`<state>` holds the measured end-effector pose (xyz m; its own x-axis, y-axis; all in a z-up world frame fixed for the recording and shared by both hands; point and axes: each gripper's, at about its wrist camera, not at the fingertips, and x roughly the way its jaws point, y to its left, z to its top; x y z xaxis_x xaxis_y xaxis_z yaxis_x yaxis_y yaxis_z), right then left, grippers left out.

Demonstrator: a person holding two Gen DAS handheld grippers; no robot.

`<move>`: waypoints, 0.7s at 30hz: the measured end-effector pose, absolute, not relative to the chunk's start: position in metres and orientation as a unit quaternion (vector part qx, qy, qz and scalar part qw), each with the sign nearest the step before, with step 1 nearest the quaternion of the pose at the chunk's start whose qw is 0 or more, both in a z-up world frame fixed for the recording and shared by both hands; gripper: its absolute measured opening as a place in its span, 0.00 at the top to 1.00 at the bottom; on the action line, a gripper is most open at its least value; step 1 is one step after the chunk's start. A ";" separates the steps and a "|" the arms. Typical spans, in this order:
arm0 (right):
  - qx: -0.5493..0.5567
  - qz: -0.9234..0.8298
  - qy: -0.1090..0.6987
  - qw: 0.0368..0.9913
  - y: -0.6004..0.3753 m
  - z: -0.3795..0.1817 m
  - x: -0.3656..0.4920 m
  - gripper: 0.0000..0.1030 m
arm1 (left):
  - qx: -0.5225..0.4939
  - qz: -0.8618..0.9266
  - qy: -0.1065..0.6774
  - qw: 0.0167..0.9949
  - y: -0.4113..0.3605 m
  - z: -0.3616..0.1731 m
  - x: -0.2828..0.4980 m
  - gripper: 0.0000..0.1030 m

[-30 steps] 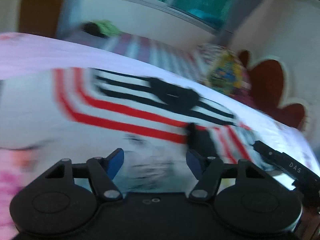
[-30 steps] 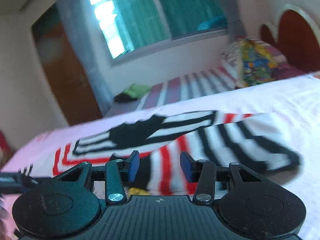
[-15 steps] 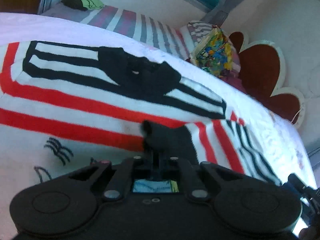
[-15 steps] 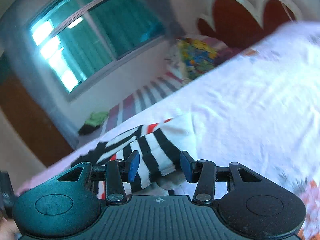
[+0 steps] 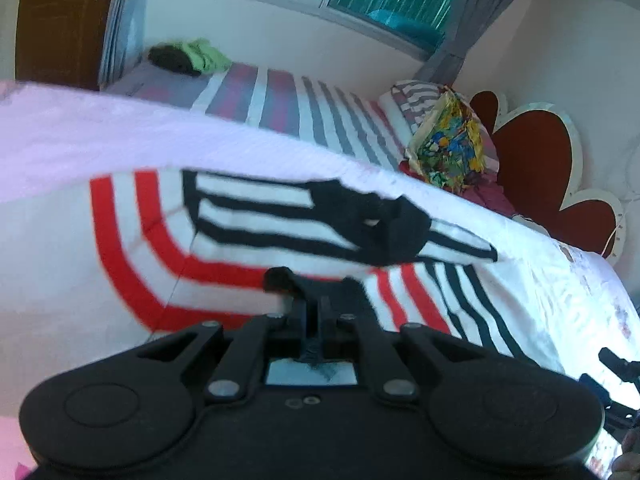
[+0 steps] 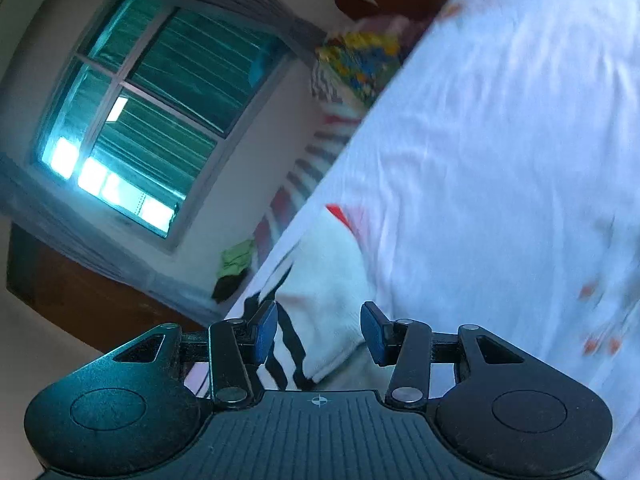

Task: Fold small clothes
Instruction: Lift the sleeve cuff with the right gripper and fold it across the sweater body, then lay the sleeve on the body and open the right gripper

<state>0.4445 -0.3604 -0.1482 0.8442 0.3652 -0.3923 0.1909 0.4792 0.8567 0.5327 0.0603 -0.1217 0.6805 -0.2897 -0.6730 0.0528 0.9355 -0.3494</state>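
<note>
A white shirt (image 5: pixel 248 240) with red and black stripes lies spread on the pale bed sheet (image 5: pixel 60 140). My left gripper (image 5: pixel 314 316) is shut, and a black fold of the shirt (image 5: pixel 282 278) sticks up from between its fingertips. In the right wrist view the picture is tilted. There my right gripper (image 6: pixel 318 332) is open over a white and black-striped edge of the shirt (image 6: pixel 324 280), which lies between the blue pads (image 6: pixel 266 330) without either pad touching it. The sheet (image 6: pixel 500 160) fills the right of that view.
Behind the sheet stands a second bed with a striped cover (image 5: pixel 288 100), with green and dark clothes (image 5: pixel 188 56) on its far end. A colourful pillow (image 5: pixel 448 140) leans by a red heart-shaped headboard (image 5: pixel 536 160). A window (image 6: pixel 152 112) is on the far wall.
My left gripper went from open to shut on the shirt's black fold and then drew back a little. My right gripper rolled, tilting its view, and moved to the shirt's right edge.
</note>
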 end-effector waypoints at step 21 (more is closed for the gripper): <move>0.408 0.019 0.330 0.851 -0.349 -0.154 0.451 0.94 | -0.116 -0.105 0.391 0.907 0.062 -0.125 0.531 0.95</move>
